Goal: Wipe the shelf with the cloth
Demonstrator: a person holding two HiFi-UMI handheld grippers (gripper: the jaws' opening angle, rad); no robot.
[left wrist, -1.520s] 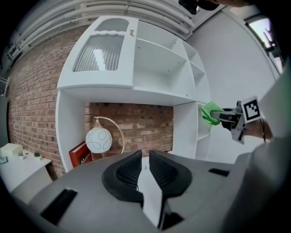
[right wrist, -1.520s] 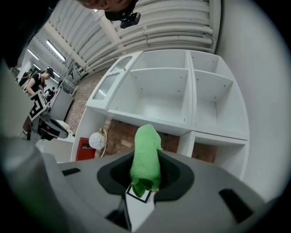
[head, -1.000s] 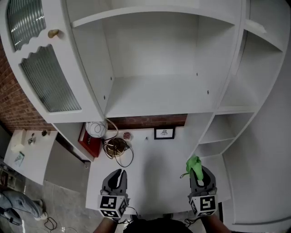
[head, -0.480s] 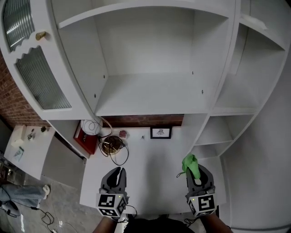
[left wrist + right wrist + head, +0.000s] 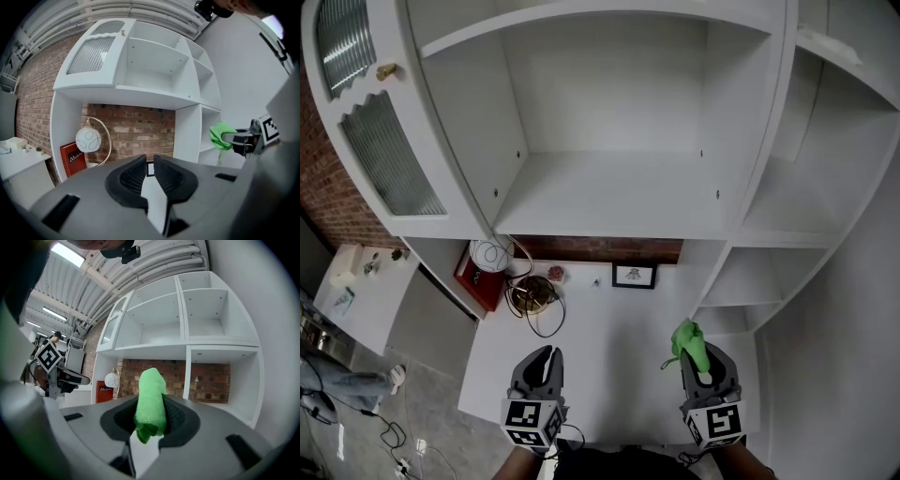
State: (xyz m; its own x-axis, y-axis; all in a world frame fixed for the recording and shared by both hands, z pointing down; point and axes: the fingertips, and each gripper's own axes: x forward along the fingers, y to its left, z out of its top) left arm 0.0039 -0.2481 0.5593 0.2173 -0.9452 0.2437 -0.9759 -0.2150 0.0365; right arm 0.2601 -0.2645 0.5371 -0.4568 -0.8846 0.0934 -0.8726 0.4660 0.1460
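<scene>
Hand-held gripper pair sits low in front of the white shelf (image 5: 609,192), over the table (image 5: 609,342). Right hand-held gripper (image 5: 700,361) pinches the green cloth (image 5: 687,337), well apart from the shelf. Left hand-held gripper (image 5: 541,356): jaws nearly pressed together, empty.

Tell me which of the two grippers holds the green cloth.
The right gripper: its jaws are shut on the rolled green cloth. The left gripper has its jaws close together with nothing between them.
</scene>
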